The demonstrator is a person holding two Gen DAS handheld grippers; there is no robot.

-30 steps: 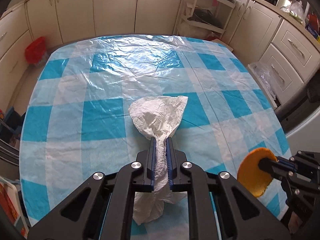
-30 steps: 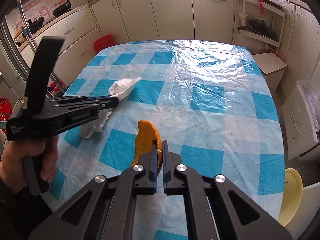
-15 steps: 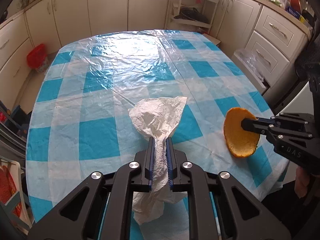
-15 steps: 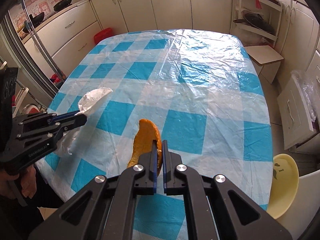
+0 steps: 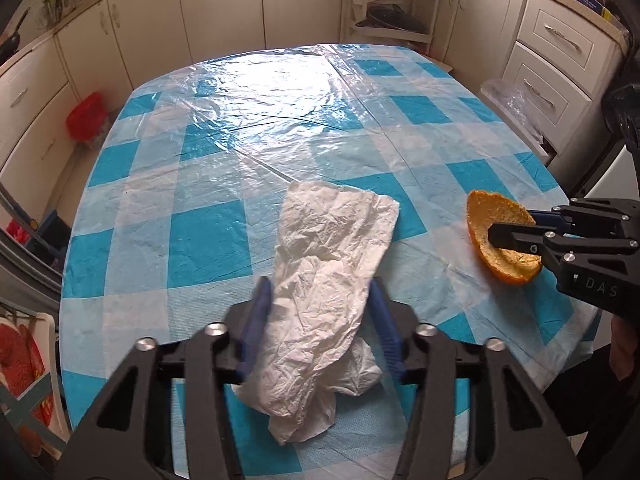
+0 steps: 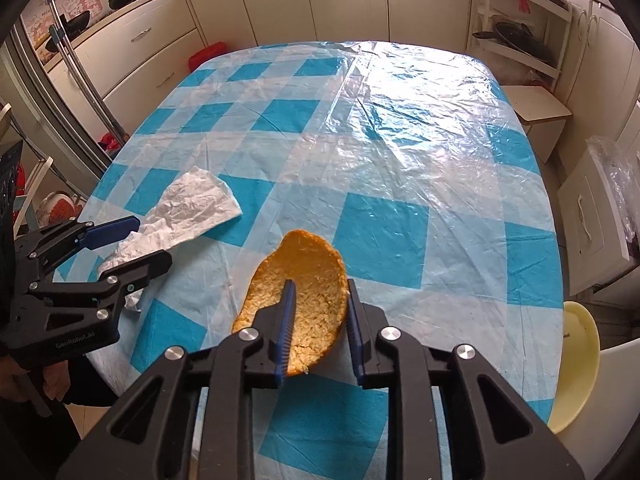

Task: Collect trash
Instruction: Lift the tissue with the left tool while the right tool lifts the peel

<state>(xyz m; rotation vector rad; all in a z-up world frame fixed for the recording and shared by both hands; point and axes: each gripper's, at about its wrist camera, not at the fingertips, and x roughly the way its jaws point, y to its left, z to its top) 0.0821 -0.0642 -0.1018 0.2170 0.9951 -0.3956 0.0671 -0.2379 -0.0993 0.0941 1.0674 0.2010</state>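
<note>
The crumpled tissue (image 5: pixel 320 280) lies lengthwise between the left gripper (image 5: pixel 318 316)'s 2 wide-spread fingers, at the worktop (image 5: pixel 248 128)'s near edge. The orange peel (image 6: pixel 298 292) sits between the right gripper (image 6: pixel 320 316)'s parted fingers, seemingly let go.

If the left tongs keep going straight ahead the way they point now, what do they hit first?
Probably the paper towel lying loose between the open left tongs. Past it only the checkered tablecloth shows; depth is hard to judge.
</note>
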